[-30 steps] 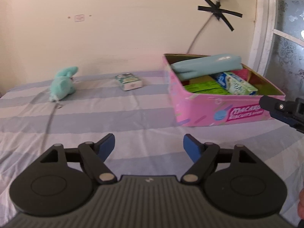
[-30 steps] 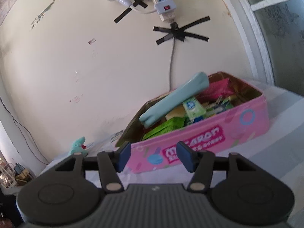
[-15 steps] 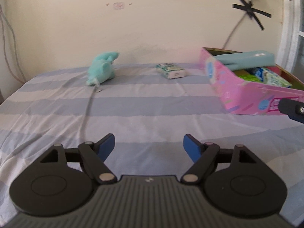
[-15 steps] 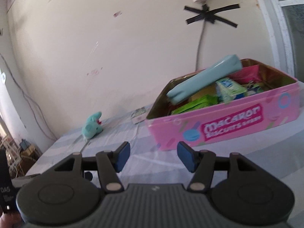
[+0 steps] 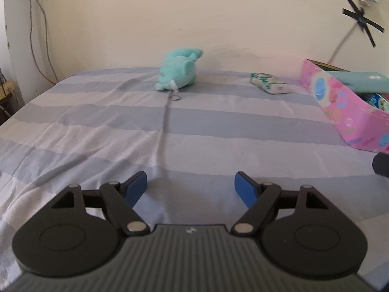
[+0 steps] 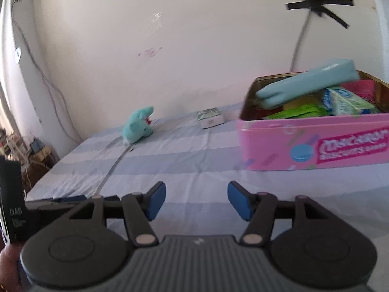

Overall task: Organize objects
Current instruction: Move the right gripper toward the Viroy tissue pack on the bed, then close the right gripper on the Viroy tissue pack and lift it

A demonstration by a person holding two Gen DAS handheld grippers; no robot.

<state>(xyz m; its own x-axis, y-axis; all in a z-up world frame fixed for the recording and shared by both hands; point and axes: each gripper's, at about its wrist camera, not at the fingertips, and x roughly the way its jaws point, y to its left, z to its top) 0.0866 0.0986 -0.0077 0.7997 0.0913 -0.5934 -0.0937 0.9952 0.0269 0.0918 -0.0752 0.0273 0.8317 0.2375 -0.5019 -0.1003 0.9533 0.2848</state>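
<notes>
A teal plush toy (image 5: pixel 180 71) (image 6: pixel 138 128) lies at the far side of the striped bed, near the wall. Right of it rests a small green-and-white packet (image 5: pixel 269 86) (image 6: pixel 210 120). A pink biscuit tin (image 5: pixel 347 119) (image 6: pixel 313 143) stands at the right, filled with a pale blue pouch (image 6: pixel 308 86) and several packets. My left gripper (image 5: pixel 190 189) hovers open and empty over the near sheet, pointing toward the plush. My right gripper (image 6: pixel 196 199) is empty too, its jaws opening, left of the tin's front corner.
The bed sheet (image 5: pixel 121 126) has grey and white stripes with a long crease running from the plush toward me. A cream wall (image 5: pixel 145 24) backs the bed, with cables at the left. Part of the left gripper (image 6: pixel 14 209) shows at the right wrist view's left edge.
Both views have swung left: the tin slid to the right edge and the plush moved toward the centre. The right jaws have spread a little wider. The left jaws kept their width.
</notes>
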